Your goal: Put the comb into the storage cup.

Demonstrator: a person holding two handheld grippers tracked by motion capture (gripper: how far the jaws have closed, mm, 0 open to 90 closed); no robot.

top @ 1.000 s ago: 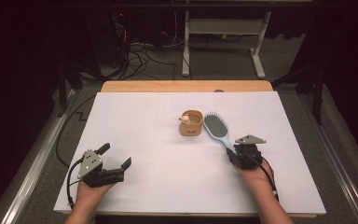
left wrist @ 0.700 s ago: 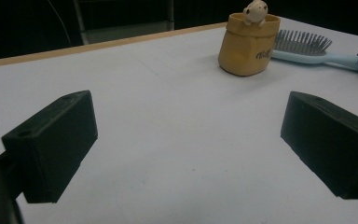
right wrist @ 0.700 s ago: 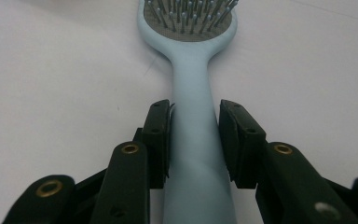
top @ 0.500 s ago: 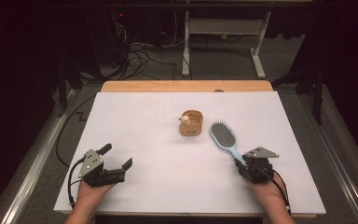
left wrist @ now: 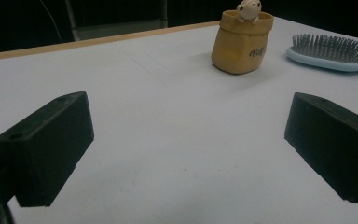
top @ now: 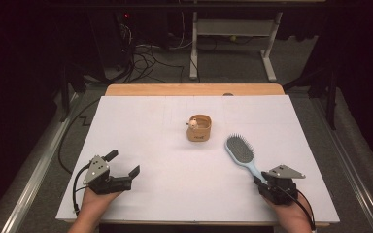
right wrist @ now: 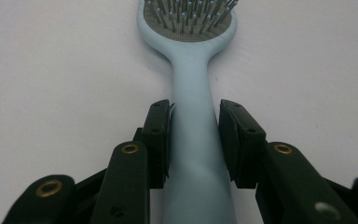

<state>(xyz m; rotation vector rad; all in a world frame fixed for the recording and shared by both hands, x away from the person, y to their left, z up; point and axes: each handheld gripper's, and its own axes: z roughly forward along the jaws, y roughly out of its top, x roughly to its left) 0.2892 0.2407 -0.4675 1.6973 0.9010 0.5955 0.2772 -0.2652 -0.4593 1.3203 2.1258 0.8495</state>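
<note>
White sheeting covers the tabletop (top: 175, 145), and we count two grippers, one hairbrush and one small tan pouch with a toy animal peeking out. Our right gripper (right wrist: 195, 140) has its jaws clamped on the handle of the hairbrush (right wrist: 192, 98), pale blue, oval head, bristles up, lying near the right front corner. Our left gripper (top: 125, 164) stands wide apart, holding nothing, near the left front corner. The pouch (top: 199, 128) sits mid-table.

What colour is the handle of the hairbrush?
Light blue. The handle of the hairbrush shows best in the right gripper view, between the black jaws.
</note>
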